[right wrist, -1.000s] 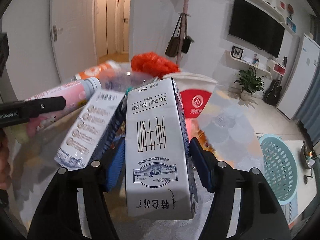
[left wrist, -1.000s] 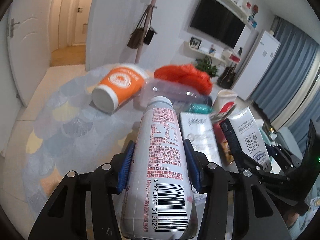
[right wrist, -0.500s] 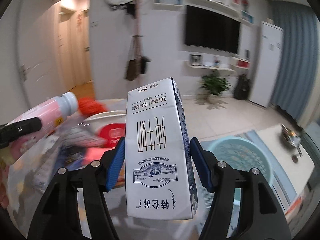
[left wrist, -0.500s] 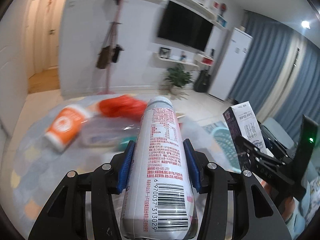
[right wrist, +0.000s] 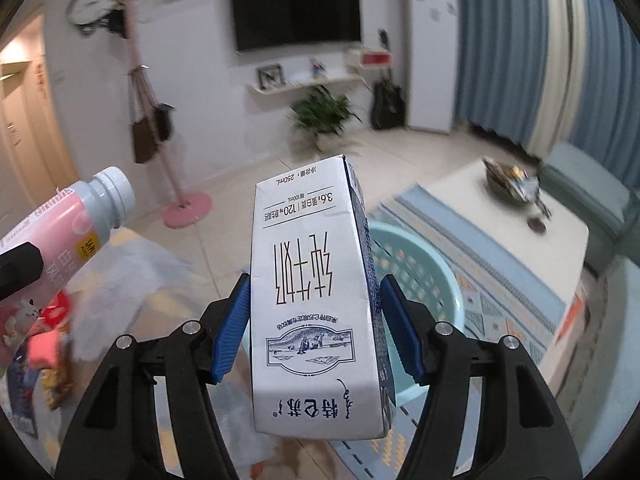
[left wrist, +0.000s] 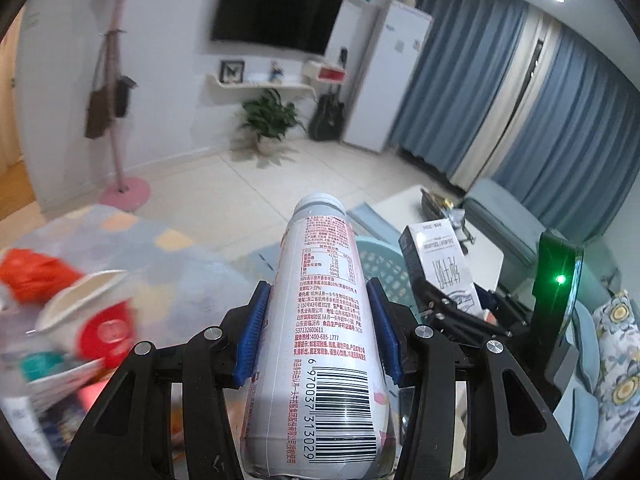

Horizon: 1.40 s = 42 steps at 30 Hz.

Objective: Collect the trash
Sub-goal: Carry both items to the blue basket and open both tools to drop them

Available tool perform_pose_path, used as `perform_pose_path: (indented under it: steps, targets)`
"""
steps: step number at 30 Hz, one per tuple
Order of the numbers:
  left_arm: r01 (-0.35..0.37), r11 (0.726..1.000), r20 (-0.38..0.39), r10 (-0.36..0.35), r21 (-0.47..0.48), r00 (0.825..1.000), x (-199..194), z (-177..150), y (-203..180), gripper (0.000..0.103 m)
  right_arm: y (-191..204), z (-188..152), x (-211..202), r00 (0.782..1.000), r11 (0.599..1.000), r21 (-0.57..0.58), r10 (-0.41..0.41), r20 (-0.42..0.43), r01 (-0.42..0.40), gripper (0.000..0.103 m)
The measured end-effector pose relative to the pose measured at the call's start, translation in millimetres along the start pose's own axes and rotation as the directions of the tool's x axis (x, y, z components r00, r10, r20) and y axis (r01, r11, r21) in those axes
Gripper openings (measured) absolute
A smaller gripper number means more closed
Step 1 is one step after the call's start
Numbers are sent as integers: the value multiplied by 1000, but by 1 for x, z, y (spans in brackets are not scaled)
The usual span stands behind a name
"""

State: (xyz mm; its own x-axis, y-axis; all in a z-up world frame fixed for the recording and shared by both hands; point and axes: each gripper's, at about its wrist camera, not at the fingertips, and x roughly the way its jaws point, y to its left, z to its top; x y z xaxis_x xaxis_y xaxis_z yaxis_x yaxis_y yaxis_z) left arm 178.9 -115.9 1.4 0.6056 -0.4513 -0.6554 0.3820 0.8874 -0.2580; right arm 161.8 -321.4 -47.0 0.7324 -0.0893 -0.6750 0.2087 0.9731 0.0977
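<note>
basket [right wrist: 432, 276] half hidden by carton [right wrist: 316, 300], litter [left wrist: 60, 332] blurred

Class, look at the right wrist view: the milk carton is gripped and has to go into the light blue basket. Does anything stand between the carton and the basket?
Nothing visible does. The milk carton is clamped in the right gripper, and the light blue basket sits on the floor just beyond it, its mouth open; the carton itself hides part of the basket.

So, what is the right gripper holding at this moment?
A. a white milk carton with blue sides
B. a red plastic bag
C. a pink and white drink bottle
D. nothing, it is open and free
A: in the right wrist view the right gripper has its blue pads pressed on both sides of the white milk carton; the pink bottle sits in the left gripper.
</note>
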Motion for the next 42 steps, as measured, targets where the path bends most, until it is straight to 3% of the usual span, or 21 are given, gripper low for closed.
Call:
perform_pose_path:
  steps: [8,13,15,16,17,18,20,25,30,36,42]
  targets:
    - [10,1000,-165,-9,6,986,107,0,-11,47,-39,-12,64,986,995,75,-60,-156,73,62]
    - [12,1000,-216,-8,16,976,138,-3,-17,47,-50,-15,90,975,991,94,-71,-212,93,62]
    - [11,1000,-200,-5,28,980,141,-2,-18,51,-54,-16,98,972,991,96,-67,-226,90,62]
    - [7,999,-186,0,36,982,140,-2,-22,62,-56,-17,101,970,991,98,-69,-231,94,63]
    - [7,999,-171,0,40,985,138,-2,-25,72,-57,-17,102,970,990,101,-68,-232,94,67]
    - [9,999,-153,-3,38,988,136,-1,-27,74,-58,-17,103,971,990,107,-64,-231,91,69]
    - [20,999,-143,-16,29,990,131,1,-29,74,-60,-17,104,973,990,120,-41,-228,70,76]
    - [17,1000,-106,-18,-7,994,110,-2,-21,74,-50,-14,101,983,990,119,-52,-176,74,80]
    - [-16,999,-37,15,-33,999,68,-6,-3,74,-16,-16,110,986,989,32,-138,-91,141,86]
    - [-90,994,30,92,-68,995,3,-15,34,74,9,-21,142,964,967,-41,-253,-76,250,86]
    - [-205,973,86,215,-110,973,-63,-35,72,74,10,-22,161,938,944,-40,-331,-103,329,86]
